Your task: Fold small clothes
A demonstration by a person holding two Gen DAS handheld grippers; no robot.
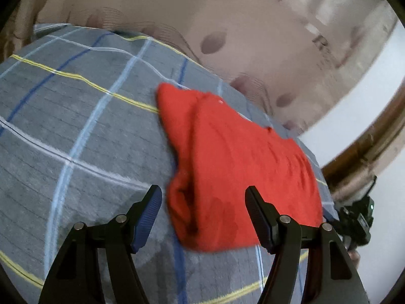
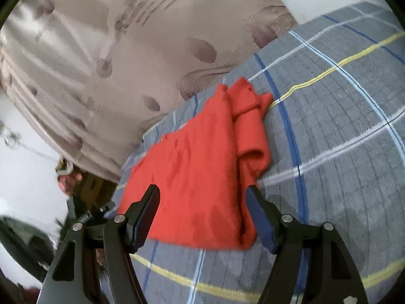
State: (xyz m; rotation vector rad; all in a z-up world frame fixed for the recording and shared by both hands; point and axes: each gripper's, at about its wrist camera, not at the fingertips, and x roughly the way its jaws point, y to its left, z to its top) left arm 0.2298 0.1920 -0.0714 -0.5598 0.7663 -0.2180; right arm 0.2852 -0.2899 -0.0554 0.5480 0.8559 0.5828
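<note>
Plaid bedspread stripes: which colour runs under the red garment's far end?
The yellow stripe: it meets the red garment at its bunched far end, while the dark blue stripe runs alongside.

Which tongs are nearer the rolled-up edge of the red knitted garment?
Left. The left tongs straddle the red knitted garment's rolled-up edge, open. The right tongs sit open over its flat part, the roll beside one finger.
</note>
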